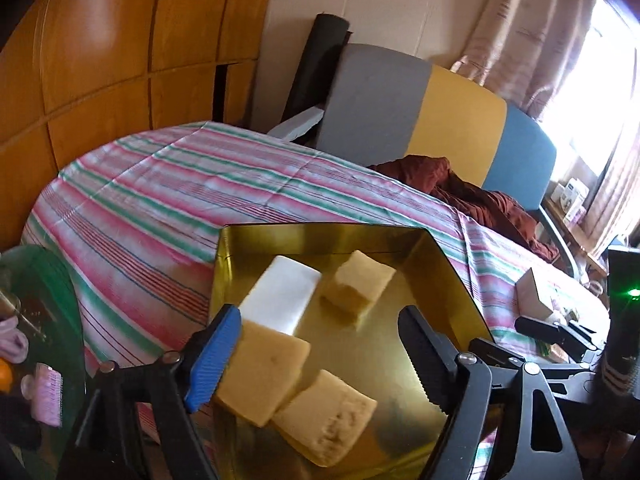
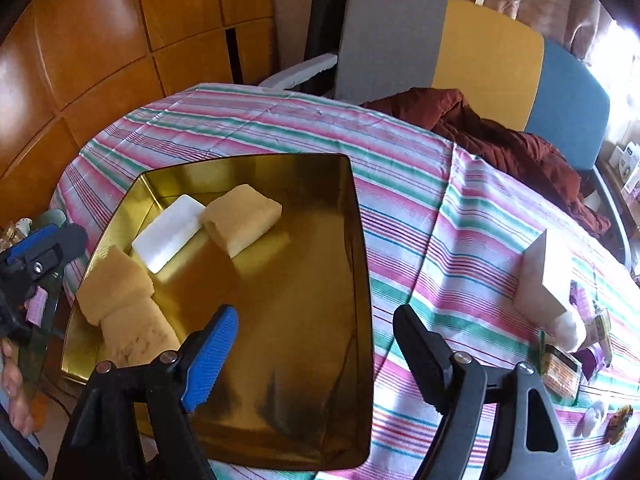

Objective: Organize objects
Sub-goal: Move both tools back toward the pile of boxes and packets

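A gold metal tray lies on the striped tablecloth. In it are a white block, one yellow sponge beside the block, and two more yellow sponges side by side at the tray's near left end. My left gripper hangs open over the tray, its blue finger close beside the nearest sponge, with nothing pinched. My right gripper is open above the tray's right rim and holds nothing. The left gripper also shows at the left edge of the right wrist view.
A white box and several small packets sit on the cloth to the right. A rust-red garment lies by a grey, yellow and blue chair back. A green glass side table holds a pink hair clip.
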`<move>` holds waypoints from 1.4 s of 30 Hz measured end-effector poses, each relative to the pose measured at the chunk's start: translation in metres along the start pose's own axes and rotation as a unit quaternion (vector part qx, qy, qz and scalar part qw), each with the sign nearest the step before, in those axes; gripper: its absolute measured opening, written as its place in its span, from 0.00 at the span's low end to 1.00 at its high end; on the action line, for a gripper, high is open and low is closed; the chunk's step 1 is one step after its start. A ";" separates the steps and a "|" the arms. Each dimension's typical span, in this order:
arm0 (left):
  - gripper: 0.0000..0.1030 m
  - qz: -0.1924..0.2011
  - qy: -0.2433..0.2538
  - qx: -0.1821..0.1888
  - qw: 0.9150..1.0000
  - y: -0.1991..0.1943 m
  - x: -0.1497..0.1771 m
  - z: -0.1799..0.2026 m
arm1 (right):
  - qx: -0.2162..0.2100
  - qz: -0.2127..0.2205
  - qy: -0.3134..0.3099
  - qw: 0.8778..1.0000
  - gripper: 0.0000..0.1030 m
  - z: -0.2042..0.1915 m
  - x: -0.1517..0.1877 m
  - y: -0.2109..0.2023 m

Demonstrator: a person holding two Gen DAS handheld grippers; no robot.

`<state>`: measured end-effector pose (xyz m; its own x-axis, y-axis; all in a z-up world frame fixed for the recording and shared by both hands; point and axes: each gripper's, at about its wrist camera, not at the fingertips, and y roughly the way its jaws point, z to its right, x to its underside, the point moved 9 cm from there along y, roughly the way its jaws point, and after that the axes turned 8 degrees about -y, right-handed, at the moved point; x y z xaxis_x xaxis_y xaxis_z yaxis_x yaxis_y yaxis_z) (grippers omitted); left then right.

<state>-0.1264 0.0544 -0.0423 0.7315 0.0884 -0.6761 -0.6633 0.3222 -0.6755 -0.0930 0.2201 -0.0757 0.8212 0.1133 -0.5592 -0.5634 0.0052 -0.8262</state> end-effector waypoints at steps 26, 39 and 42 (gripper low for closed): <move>0.81 -0.004 0.122 0.002 0.992 -0.014 0.043 0.082 | 0.039 0.029 0.057 0.997 0.81 0.054 0.037 -0.036; 0.81 -0.030 0.171 0.029 0.984 0.000 0.063 0.130 | 0.062 0.012 0.107 0.992 0.81 0.104 0.069 -0.034; 0.81 -0.036 0.184 0.036 0.982 0.004 0.068 0.143 | 0.065 0.002 0.121 0.990 0.81 0.119 0.083 -0.032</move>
<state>-0.0563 0.1963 -0.0489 0.6605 -0.2781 -0.6974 -0.5897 0.3829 -0.7111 -0.0178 0.3471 -0.0876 0.8075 -0.1285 -0.5756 -0.5606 0.1358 -0.8168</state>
